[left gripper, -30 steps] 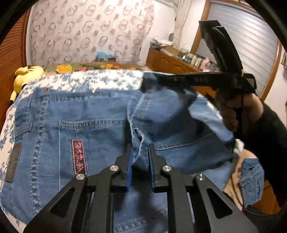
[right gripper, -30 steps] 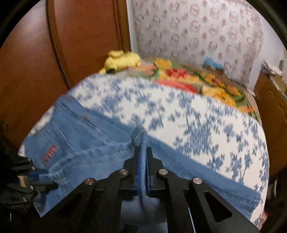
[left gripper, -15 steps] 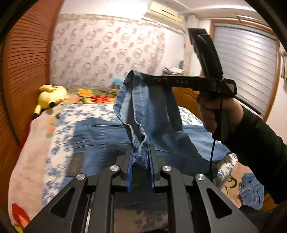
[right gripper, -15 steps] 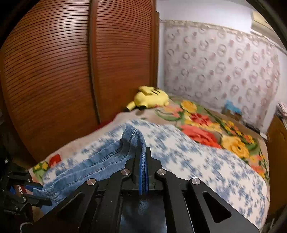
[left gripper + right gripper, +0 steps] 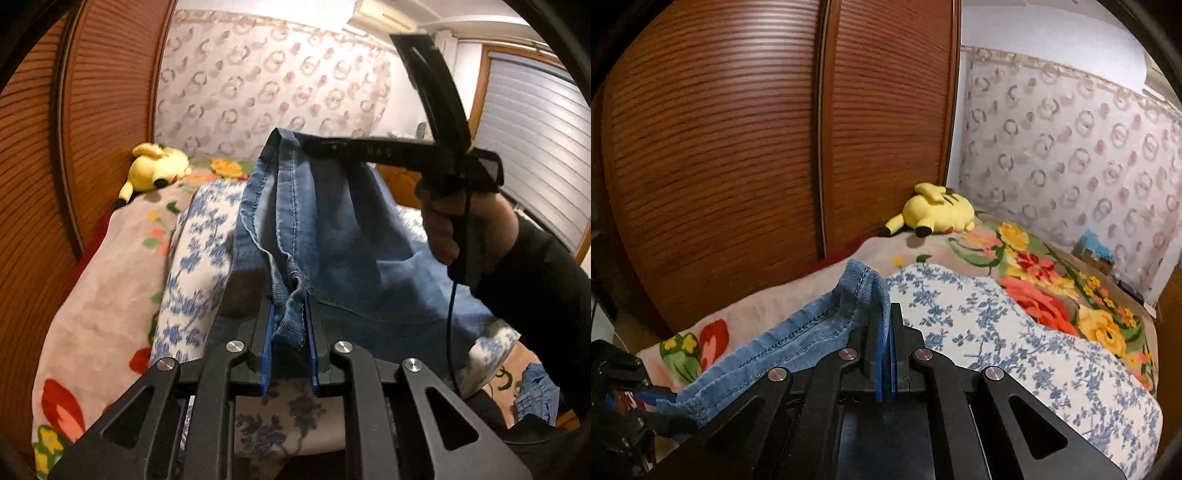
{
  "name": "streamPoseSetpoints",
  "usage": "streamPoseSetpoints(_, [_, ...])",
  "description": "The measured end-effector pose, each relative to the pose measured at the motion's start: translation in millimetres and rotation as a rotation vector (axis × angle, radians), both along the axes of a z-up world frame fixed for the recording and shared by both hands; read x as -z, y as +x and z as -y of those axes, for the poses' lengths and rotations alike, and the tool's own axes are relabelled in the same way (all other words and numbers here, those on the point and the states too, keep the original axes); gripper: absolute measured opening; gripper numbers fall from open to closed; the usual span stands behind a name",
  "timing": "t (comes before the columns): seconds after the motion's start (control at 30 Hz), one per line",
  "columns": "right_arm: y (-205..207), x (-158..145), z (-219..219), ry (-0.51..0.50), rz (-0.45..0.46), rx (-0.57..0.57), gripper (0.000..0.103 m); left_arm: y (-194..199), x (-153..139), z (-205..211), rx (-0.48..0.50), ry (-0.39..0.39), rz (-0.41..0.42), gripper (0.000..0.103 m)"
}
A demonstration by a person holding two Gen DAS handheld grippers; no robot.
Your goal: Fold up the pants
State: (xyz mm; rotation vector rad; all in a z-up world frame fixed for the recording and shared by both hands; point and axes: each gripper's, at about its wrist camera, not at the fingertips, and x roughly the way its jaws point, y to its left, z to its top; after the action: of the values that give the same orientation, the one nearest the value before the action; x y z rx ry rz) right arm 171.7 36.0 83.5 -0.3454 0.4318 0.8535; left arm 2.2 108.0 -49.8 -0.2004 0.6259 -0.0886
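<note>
Blue denim fills the middle of both wrist views: the pants (image 5: 332,236) hang lifted above the bed (image 5: 110,266), stretched between the two tools. The left gripper (image 5: 289,332) pinches a bunched, thick fold of the hem or waist edge between its blue pads (image 5: 266,354), which stand a little apart around the cloth. The right gripper (image 5: 885,354) has its pads pressed nearly flat together on a thin edge of the same denim, which rises just past the fingertips and trails off to the left. In the left wrist view the right hand (image 5: 465,225) holds its tool out over the raised fabric. Pale letters show on that tool's arm, perhaps "UAS", too blurred to be sure. A yellow plush toy (image 5: 934,214) lies at the far end of the bed beside the wooden slatted doors (image 5: 738,147).
</note>
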Motion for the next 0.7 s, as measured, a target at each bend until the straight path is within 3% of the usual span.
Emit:
streamPoseSetpoints(0.07, [5,5,-1,-0.012,-0.030,0.012,0.002,4,10,-1,-0.013,0.008,-0.025,0.016])
streamPoseSetpoints(0.13, [12,8,-1,-0.032,-0.060,0.034,0.025,7,17,-2,-0.019,0.008,-0.044,0.017])
streamPoseSetpoints(0.23, [19,2,22,0.004,-0.065,0.061,0.048,9,23,-5,-0.027,0.005,-0.065,0.020])
streamPoseSetpoints(0.3, [23,-4,37,0.017,-0.071,0.085,0.051,9,26,-6,-0.039,0.008,-0.074,0.027])
streamPoseSetpoints(0.43, [31,-6,86,0.007,-0.091,0.164,0.051,10,29,-11,-0.046,-0.008,-0.076,0.051])
streamPoseSetpoints(0.53, [31,-1,107,-0.006,-0.138,0.215,0.051,11,31,-12,-0.044,-0.006,-0.081,0.060])
streamPoseSetpoints(0.7, [39,17,140,-0.044,-0.254,0.285,0.051,14,34,-9,-0.056,0.010,-0.085,0.064])
